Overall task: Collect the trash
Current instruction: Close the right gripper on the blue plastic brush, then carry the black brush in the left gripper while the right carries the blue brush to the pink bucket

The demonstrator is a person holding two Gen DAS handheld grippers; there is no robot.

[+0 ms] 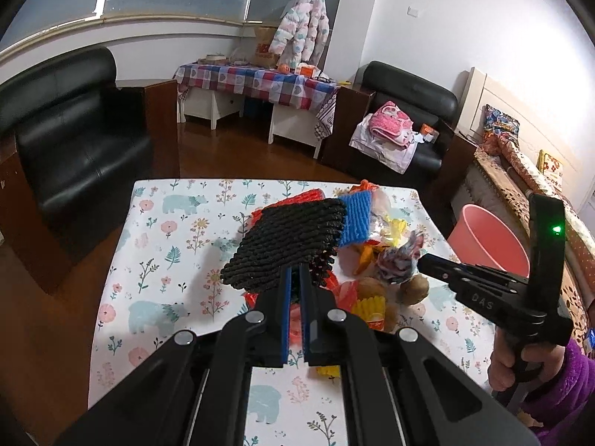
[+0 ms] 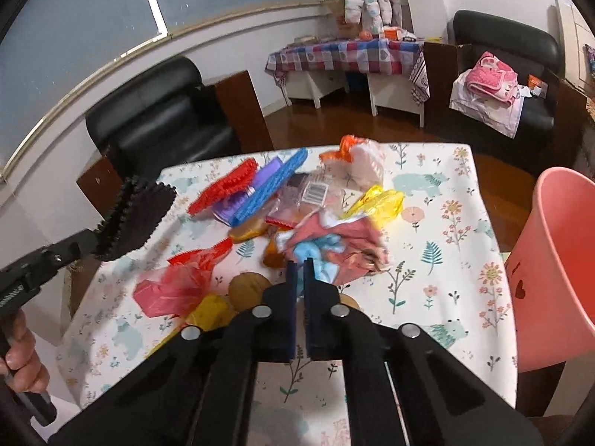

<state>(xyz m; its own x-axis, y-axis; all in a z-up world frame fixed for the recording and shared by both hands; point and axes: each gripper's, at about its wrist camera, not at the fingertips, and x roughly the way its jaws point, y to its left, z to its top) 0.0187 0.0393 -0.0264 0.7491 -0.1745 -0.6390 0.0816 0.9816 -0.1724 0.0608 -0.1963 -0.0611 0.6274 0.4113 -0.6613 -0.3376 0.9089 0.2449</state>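
My left gripper [image 1: 295, 273] is shut on the near edge of a black foam net [image 1: 290, 238] and holds it above the table. From the right wrist view, that net [image 2: 137, 215] hangs at the left over the table's edge. My right gripper [image 2: 300, 264] is shut on a crumpled pink and blue wrapper [image 2: 334, 245] in the trash pile. The left wrist view shows the right gripper [image 1: 424, 262] reaching in from the right, with its tip at the wrapper [image 1: 399, 260].
A pink bucket [image 2: 557, 260] stands off the table's right edge. On the floral tablecloth [image 2: 446, 260] lie a red net [image 2: 223, 189], a blue net [image 2: 271, 186], a yellow wrapper [image 2: 383, 200], a red plastic bag [image 2: 178, 282] and walnuts [image 2: 247, 286]. Black armchairs stand beyond.
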